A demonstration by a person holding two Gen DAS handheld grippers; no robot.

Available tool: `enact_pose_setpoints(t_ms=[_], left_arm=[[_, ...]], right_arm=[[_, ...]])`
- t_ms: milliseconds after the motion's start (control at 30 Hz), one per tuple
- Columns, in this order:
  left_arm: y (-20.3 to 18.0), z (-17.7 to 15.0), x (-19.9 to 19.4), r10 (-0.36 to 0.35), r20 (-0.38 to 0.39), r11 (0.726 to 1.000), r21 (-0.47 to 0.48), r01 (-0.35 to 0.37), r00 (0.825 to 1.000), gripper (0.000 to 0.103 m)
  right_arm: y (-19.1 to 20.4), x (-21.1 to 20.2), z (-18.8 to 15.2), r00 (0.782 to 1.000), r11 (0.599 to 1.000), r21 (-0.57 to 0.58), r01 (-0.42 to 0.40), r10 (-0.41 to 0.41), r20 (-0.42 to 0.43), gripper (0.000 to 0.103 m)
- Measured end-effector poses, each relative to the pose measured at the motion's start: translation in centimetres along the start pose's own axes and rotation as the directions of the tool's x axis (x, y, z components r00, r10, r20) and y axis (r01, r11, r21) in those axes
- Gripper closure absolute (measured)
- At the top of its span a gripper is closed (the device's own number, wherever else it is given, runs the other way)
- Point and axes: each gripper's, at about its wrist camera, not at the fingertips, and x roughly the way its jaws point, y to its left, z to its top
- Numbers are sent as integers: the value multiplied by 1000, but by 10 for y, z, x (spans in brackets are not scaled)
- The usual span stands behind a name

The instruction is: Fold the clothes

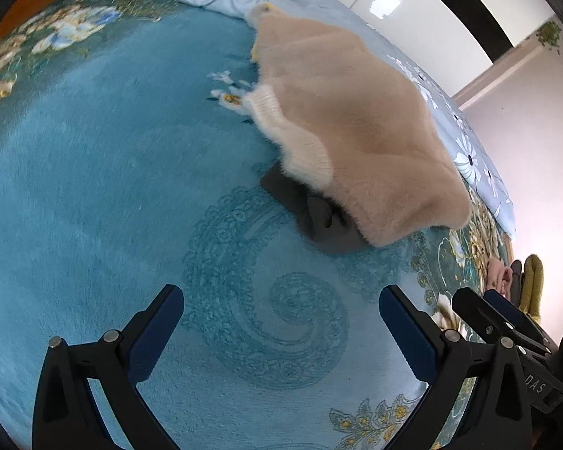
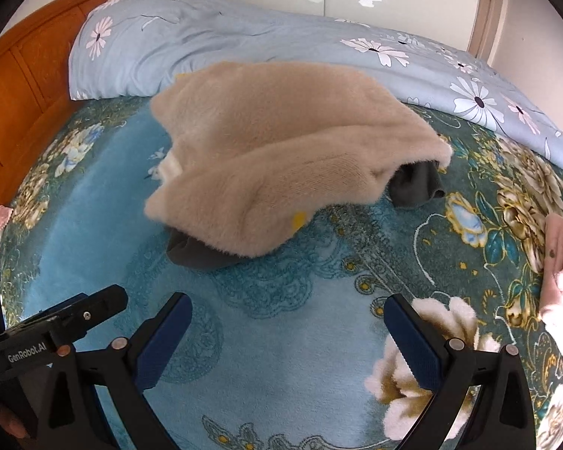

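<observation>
Beige fleece (image 2: 281, 150) lies loosely bunched on the bed (image 2: 281, 318) over a grey garment (image 2: 416, 183), neither visibly folded flat; left tongs (image 1: 281, 322) and right tongs (image 2: 289, 326) gape wide, holding nothing.

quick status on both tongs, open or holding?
Left tongs: open, holding nothing, above the blue blanket.
Right tongs: open, holding nothing.
</observation>
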Motion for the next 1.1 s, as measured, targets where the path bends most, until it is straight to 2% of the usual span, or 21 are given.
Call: enact_pose_setpoints(t_ms=[200,433,633,733,933,1100], left_arm=[[20,0,5,-19,-5,999,-46,18,1000,0],[36,3,6,4,20,999,-40,-3,1000,0],[54,9,3,7,34,998,-55,-5,999,0],[62,12,2,22,40,999,-49,-20,999,0],[87,17,-10,27,74,997,-75,-21,997,0],[112,15,-22,54,108,994,-96,-44,993,0]], right_arm=[[10,6,3,1000,1000,-26,-2,1,-8,0],[24,16,5,999,998,-54,-38,37,-27,0],[49,27,14,999,984,-178,18,-22,-26,0],[70,35,20,998,960,-275,52,-58,-11,1],[113,60,31,994,901,-422,103,-102,23,12],[146,88,30,980,804,-563,192,-189,66,20]])
